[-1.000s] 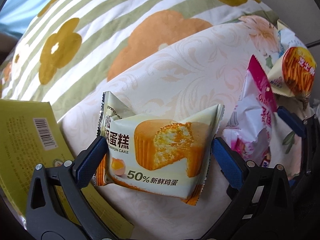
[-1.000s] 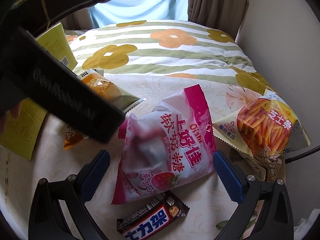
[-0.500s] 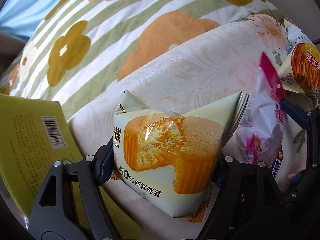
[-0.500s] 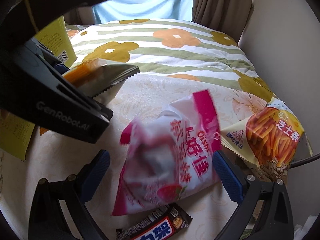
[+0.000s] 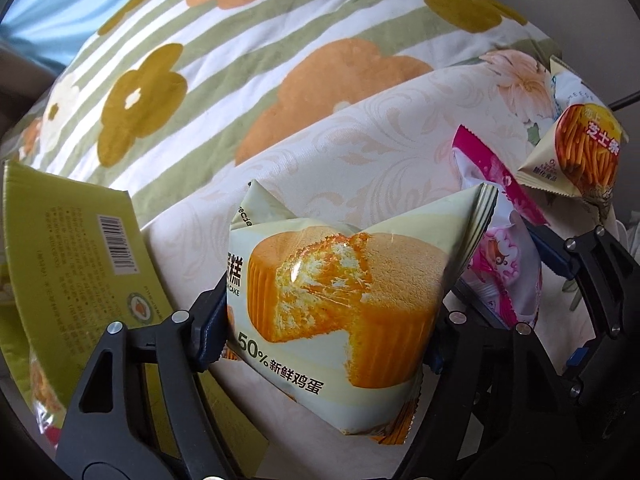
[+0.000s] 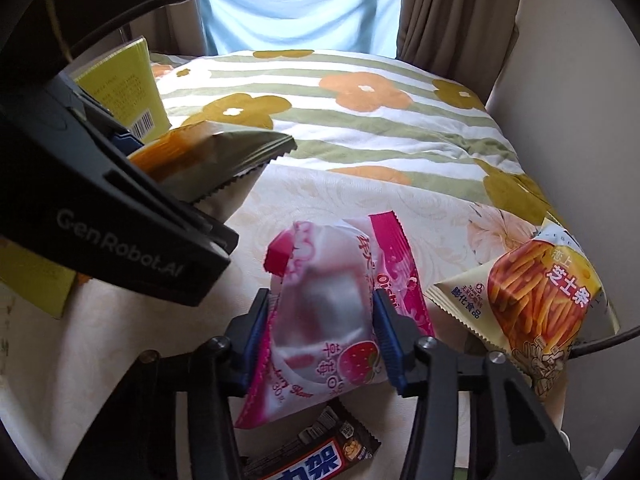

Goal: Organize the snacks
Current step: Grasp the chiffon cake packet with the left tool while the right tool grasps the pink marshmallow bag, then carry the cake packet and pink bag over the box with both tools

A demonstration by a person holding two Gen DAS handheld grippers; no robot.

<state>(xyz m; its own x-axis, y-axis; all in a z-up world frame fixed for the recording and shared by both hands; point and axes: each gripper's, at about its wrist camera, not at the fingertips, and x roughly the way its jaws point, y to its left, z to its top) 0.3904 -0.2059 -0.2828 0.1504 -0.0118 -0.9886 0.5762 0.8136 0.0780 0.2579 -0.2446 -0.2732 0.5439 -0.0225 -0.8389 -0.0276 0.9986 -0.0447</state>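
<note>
Right wrist view: your right hand-held gripper [image 6: 320, 332] has just closed on the pink strawberry candy bag [image 6: 320, 312]; lift gently, clear of the chocolate bar [image 6: 316, 456] below it. Your left hand-held gripper [image 5: 328, 324] grips the chiffon cake packet [image 5: 344, 300]; don't squeeze harder.

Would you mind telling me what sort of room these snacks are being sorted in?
Most likely a bedroom: a bed with a flower-print striped quilt fills the background, brown curtains hang at a window behind it, and the snacks lie on a cream patterned cloth beside it.
</note>
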